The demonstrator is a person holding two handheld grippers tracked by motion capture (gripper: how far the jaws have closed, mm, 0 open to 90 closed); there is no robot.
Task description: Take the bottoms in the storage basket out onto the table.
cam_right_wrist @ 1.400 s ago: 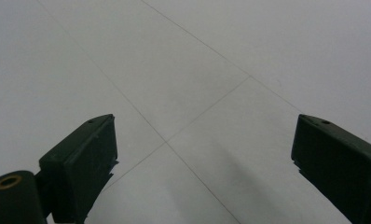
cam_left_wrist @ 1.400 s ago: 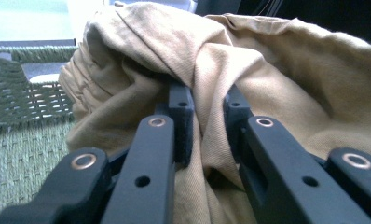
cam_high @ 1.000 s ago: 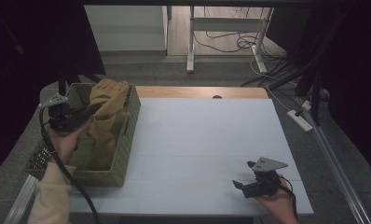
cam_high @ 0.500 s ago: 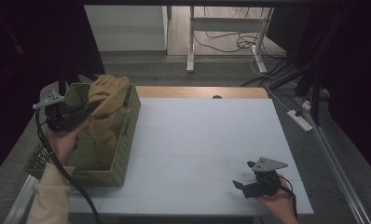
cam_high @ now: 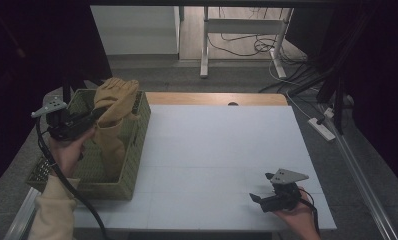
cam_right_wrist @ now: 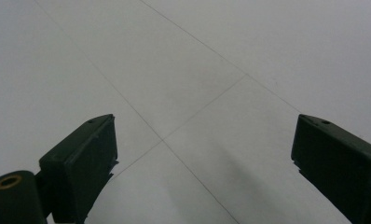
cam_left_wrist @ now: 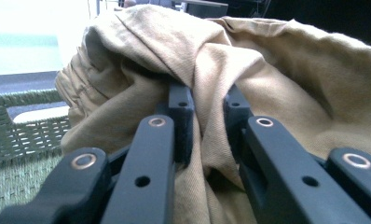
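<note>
The tan cloth (cam_high: 116, 102) rides slightly higher above the woven basket (cam_high: 134, 150) than it did a second ago, its bunched top now lifted over the far rim, while the right hand-held gripper (cam_high: 267, 199) has not shifted from its spot near the front right of the desk (cam_high: 222, 145).

The left hand-held gripper (cam_high: 94, 114) is clenched on a fold of the cloth; the left gripper view shows the fabric pinched between its black jaws, with the green weave of the basket below and to the left. The lower part of the cloth hangs down inside the basket, so the lift looks about half done: the garment is raised but not yet free, and it remains to be carried out and set down. Whether anything else lies beneath it in the basket is hard to tell in the dim light.

The right hand-held gripper sits released, its jaws standing wide apart over bare white surface in the right gripper view.

For room, the basket occupies the desk's left edge, its outer wall overhanging slightly, and its tall inner wall stands between the cloth and the open surface. To the right of the basket the desk is bare all the way to the resting gripper, offering a broad landing area. The front and right edges lie close to that gripper.
</note>
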